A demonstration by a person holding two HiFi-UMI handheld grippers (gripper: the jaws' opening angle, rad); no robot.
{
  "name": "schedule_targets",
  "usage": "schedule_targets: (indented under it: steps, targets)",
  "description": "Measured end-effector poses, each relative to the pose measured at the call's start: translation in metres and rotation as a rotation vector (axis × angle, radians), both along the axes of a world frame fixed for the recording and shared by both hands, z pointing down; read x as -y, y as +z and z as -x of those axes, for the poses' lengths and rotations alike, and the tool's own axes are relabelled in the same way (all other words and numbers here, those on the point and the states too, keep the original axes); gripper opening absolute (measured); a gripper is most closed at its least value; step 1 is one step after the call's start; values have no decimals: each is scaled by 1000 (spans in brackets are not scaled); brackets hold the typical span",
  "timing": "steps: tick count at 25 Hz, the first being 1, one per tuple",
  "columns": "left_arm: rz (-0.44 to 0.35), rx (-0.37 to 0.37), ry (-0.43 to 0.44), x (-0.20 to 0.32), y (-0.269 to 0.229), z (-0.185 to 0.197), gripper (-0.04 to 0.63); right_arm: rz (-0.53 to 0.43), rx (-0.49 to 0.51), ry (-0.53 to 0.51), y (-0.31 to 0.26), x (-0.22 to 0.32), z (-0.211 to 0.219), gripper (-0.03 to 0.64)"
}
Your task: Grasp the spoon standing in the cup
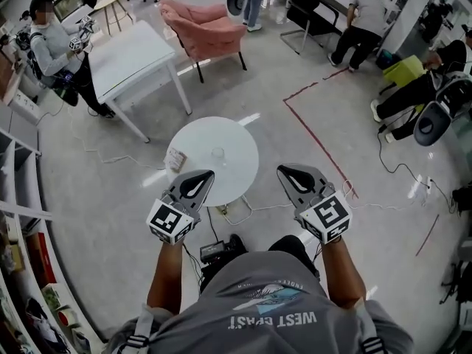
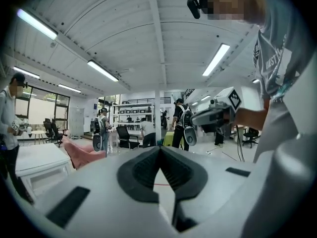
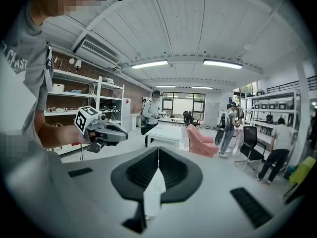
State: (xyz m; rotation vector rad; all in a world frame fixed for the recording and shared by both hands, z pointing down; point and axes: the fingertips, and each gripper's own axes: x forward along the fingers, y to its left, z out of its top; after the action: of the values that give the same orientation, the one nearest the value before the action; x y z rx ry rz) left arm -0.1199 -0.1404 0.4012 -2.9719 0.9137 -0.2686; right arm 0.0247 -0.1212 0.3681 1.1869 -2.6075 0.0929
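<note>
Nearest, the person's gray T-shirt [image 1: 273, 308] fills the bottom of the head view, and both forearms reach forward. The left gripper [image 1: 209, 174] has its jaws fully together with nothing between them. Its tip stands over the 7 o'clock edge of the round white table [image 1: 240, 179]. The right gripper [image 1: 281, 169] is also closed and empty, and it is just outside the table rim at about 4 o'clock.

The clear cup [image 1: 217, 154] stands near the middle of the table, at about 12 o'clock from the left gripper's tip and apart from both grippers. The spoon in it is too small to make out. A small box [image 1: 175, 158] lies at 9 o'clock from the cup, at the table's edge.

Farther away are a red tape line [image 1: 317, 142] on the floor, a white rectangular table [image 1: 129, 57] and a pink armchair [image 1: 206, 28].
</note>
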Motion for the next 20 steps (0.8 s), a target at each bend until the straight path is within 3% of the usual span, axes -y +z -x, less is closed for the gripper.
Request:
schedule_targets:
  steps: [20]
  targets:
    - [62,15,-125,36,18,21,3,67,20,-126,15,63,22,3]
